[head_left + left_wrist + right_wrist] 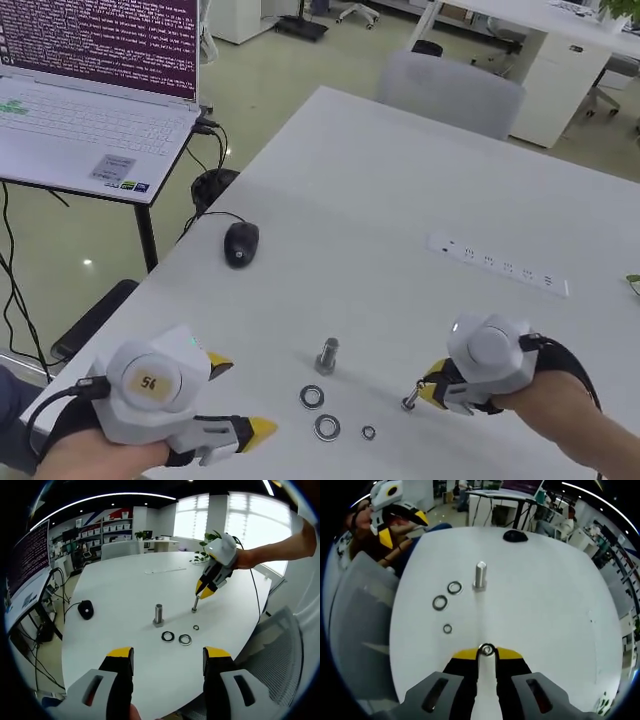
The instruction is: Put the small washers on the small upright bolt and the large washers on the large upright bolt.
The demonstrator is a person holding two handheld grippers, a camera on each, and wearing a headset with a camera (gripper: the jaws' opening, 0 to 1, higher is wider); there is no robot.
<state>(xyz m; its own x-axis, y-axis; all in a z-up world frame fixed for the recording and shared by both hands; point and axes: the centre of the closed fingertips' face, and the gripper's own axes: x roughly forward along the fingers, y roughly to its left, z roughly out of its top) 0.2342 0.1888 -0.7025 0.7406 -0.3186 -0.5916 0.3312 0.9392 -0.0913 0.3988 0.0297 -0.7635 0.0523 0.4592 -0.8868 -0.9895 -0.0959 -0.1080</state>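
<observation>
The large bolt [327, 355] [158, 615] [480, 575] stands upright on the white table [400, 200]. Just in front of it lie two large washers [312, 397] [327, 428] and one small washer [368, 432] [196, 627] [447, 628]. My right gripper [432, 390] [487, 654] is shut on the small bolt [410, 402] [194, 607], whose lower end is at or just above the table, right of the washers. At the near left my left gripper [240, 397] [168, 654] is open and holds nothing.
A black mouse [241, 243] lies further back on the left and a white power strip [498, 265] at the back right. A laptop [90, 90] stands on a side stand to the left. A grey chair [450, 90] stands behind the table.
</observation>
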